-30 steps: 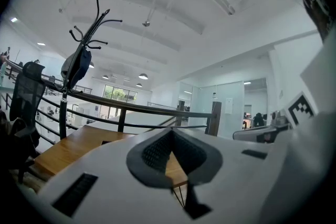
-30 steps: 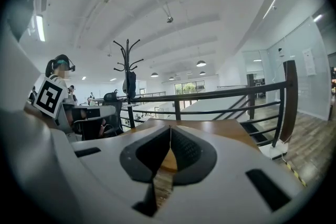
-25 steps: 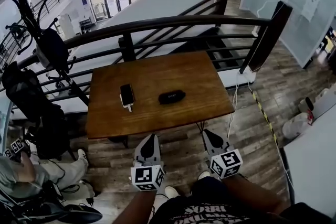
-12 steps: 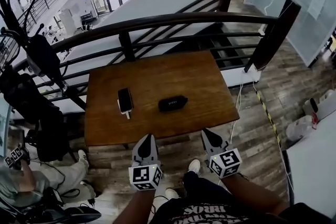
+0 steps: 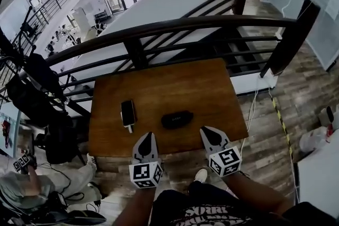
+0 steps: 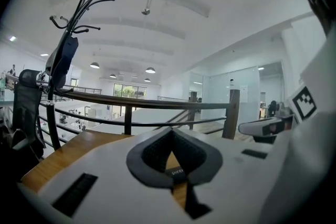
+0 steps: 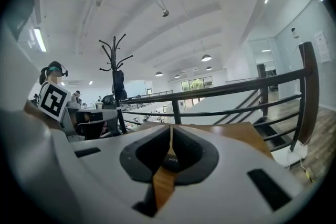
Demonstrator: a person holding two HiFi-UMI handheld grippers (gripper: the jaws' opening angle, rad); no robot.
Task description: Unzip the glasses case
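A black oval glasses case lies zipped on the brown wooden table, a little front of the middle. My left gripper hovers at the table's near edge, left of the case, shut and holding nothing. The right gripper hangs at the same edge, just right of the case, also shut and holding nothing. In the left gripper view the jaw tips meet, and the case peeks through the gap below them. The right gripper view shows its tips together, with the case behind them.
A black phone on a white cable lies left of the case. A dark metal railing runs behind the table, with stairs beyond. A coat rack and a bag stand at the left, and a seated person is at the lower left.
Both grippers have moved forward together from over the floor to the table's near edge. The table and the case now lie closer in the head view. Both grippers stay shut.
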